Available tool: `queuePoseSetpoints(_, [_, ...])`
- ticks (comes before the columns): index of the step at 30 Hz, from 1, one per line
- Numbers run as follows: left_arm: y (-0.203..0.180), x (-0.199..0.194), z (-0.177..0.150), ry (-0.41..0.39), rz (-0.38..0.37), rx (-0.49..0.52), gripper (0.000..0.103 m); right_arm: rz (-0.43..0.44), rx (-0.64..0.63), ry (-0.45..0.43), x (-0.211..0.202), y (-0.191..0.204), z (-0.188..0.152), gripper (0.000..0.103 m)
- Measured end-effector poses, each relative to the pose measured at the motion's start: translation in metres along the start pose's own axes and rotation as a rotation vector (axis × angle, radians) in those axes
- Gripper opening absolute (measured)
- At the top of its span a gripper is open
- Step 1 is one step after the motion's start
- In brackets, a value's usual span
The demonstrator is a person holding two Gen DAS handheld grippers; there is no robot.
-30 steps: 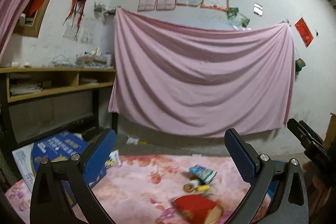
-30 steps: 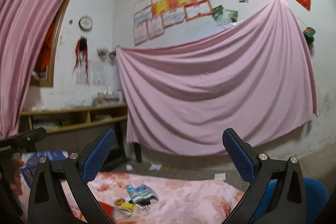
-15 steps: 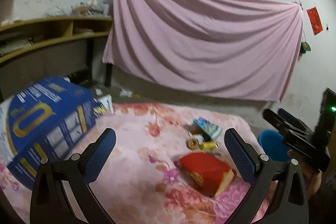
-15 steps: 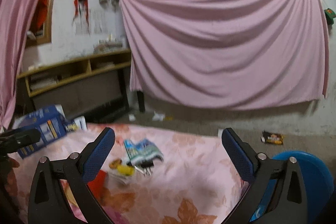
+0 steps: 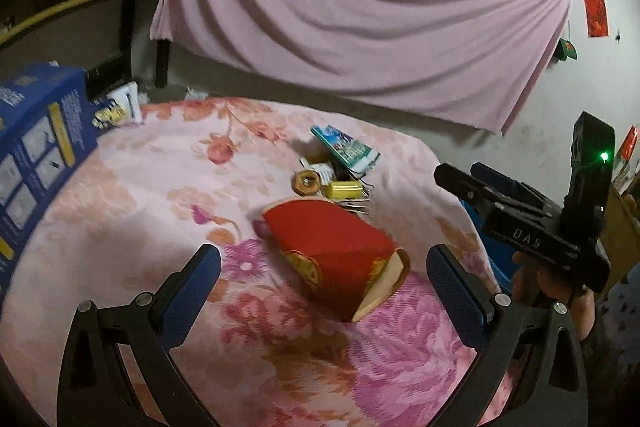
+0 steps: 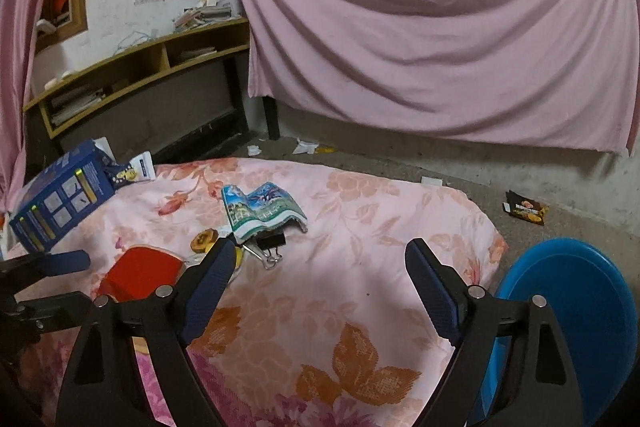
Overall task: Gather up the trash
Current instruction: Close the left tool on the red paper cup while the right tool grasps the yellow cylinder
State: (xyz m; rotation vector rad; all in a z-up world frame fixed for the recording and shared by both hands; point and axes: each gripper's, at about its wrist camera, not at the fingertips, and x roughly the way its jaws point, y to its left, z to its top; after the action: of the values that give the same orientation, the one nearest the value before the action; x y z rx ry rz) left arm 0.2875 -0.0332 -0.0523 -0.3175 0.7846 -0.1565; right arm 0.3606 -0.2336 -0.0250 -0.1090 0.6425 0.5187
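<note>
The left hand-held gripper (image 5: 322, 283) hangs wide apart over the flowered surface (image 5: 132, 211), holding nothing; the red packet (image 5: 332, 255) lies just ahead, between its fingers but untouched. The right hand-held gripper (image 6: 320, 283) is empty, its jaws closing on nothing (small trash (image 6: 262, 211) lies ahead to its left).

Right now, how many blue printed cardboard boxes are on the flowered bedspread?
1: the blue printed cardboard box lies at the flowered bedspread's far left edge. Others may be hidden.
</note>
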Motion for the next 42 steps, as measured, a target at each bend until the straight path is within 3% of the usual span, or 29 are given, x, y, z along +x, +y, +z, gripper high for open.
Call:
queuePoseSetpoints(6, [-0.002,0.019,0.004,0.046,0.015,-0.089,0.098,-0.002,0.018,0.028,0.007,-0.005,0.002,0.086])
queuePoseSetpoints(10, [-0.004,0.027,0.007,0.078,0.009,-0.110,0.071,0.006,0.031,0.042,0.010,-0.008,0.001,0.086])
queuePoseSetpoints(15, [0.004,0.026,0.007,0.059,-0.009,-0.139,0.070,0.019,0.027,0.043,0.010,-0.006,0.002,0.086])
queuePoseSetpoints(21, [0.013,0.012,0.006,0.030,0.040,-0.128,0.070,0.058,0.010,0.054,0.016,0.007,0.005,0.086])
queuePoseSetpoints(28, [0.041,-0.002,0.010,-0.008,0.107,-0.165,0.070,0.148,0.017,0.112,0.036,0.023,0.008,0.057])
queuePoseSetpoints(39, [0.062,-0.012,0.013,-0.035,0.144,-0.180,0.070,0.221,0.000,0.241,0.078,0.051,0.010,0.052])
queuePoseSetpoints(42, [0.062,-0.011,0.014,-0.035,0.143,-0.179,0.070,0.224,-0.006,0.266,0.085,0.053,0.010,0.042])
